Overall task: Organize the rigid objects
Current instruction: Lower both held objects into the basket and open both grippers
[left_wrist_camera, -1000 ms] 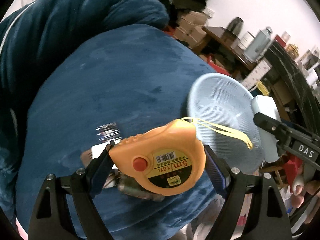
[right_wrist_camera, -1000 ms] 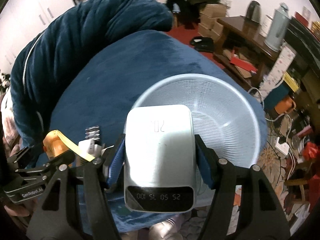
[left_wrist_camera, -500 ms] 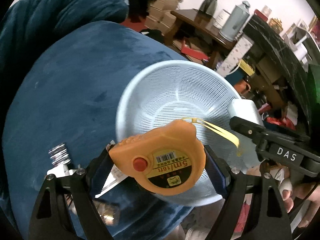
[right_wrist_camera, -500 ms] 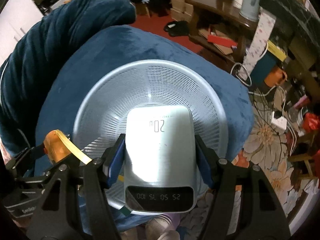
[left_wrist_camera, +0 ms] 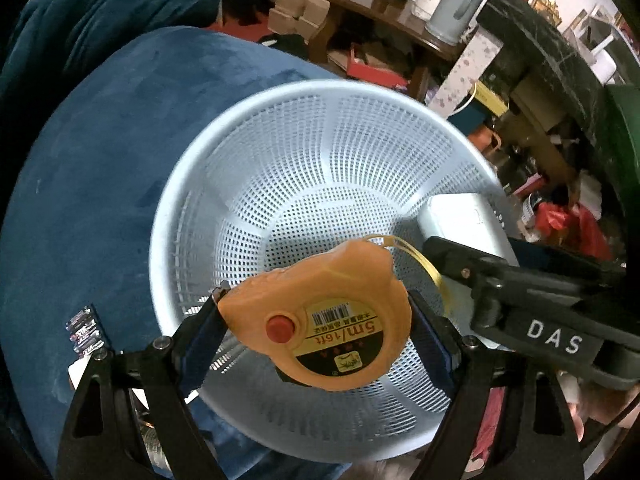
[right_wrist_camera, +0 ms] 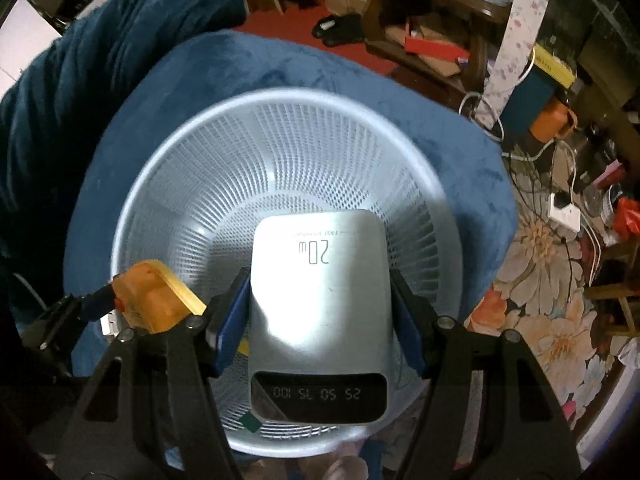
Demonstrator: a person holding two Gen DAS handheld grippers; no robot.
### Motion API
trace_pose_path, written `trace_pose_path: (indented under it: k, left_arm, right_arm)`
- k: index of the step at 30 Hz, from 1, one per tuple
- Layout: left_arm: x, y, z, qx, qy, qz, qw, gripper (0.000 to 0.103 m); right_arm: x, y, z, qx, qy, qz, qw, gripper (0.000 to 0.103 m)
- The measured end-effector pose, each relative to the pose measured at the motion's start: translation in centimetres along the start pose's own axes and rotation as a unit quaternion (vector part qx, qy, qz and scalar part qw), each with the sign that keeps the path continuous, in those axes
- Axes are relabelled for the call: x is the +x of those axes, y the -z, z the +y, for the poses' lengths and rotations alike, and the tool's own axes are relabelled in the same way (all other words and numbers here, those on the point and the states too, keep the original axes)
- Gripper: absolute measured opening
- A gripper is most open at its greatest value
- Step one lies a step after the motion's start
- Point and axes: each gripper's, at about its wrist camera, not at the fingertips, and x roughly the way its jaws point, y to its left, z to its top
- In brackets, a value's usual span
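The left gripper [left_wrist_camera: 316,316] clamps an orange plastic tape measure [left_wrist_camera: 320,320] between its jaws, over the six o'clock rim of the pale blue perforated plastic basket [left_wrist_camera: 320,152]. The right gripper [right_wrist_camera: 320,308] grips a silver-white rectangular power bank [right_wrist_camera: 318,304], apparently above the basket's floor.

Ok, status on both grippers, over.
Left gripper shut on tape measure. Right gripper shut on power bank. Both over basket. Nothing blocking.
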Motion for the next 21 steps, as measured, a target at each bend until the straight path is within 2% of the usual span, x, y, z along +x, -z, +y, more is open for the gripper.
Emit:
trace_pose_path:
  k: [8,10,11,12,13,18,21]
  left_arm:
    - [1.3,0.4,0.3,-0.012,-0.005,0.019,0.9997,0.088]
    - [0.7,0.3,0.2,-0.015,0.006,0.009,0.9998,0.091]
    - [0.4,0.1,0.0,-0.016,0.009,0.004,0.9998,0.098]
    - [0.0,0.0,-0.1,-0.017,0.007,-0.002,0.9998,0.101]
    - [-0.4,0.0,-0.3,-0.016,0.005,-0.009,0.9998,0.103]
    - [-1.4,0.0,-0.8,-0.015,0.007,-0.016,0.9997,0.103]
    - [-1.6,0.3,-0.8,-0.02,0.011,-0.014,0.9996,0.103]
  right_arm:
    - [0.8,0.1,-0.8,0.01,0.018,0.016,1.0,0.067]
    - [0.1,0.0,-0.6,0.004,0.024,-0.001,1.0,0.068]
    - [-0.3,0.0,-0.5,0.001,0.028,-0.011,1.0,0.075]
    - [-0.5,0.0,-0.5,0.003,0.028,-0.016,0.999,0.082]
    - [-0.6,0.0,-0.4,0.005,0.027,-0.019,0.999,0.093]
    - [-0.9,0.2,-0.1,0.001,0.029,-0.018,0.999,0.096]
    - [-1.3,0.4,0.1,-0.004,0.029,-0.019,0.999,0.102]
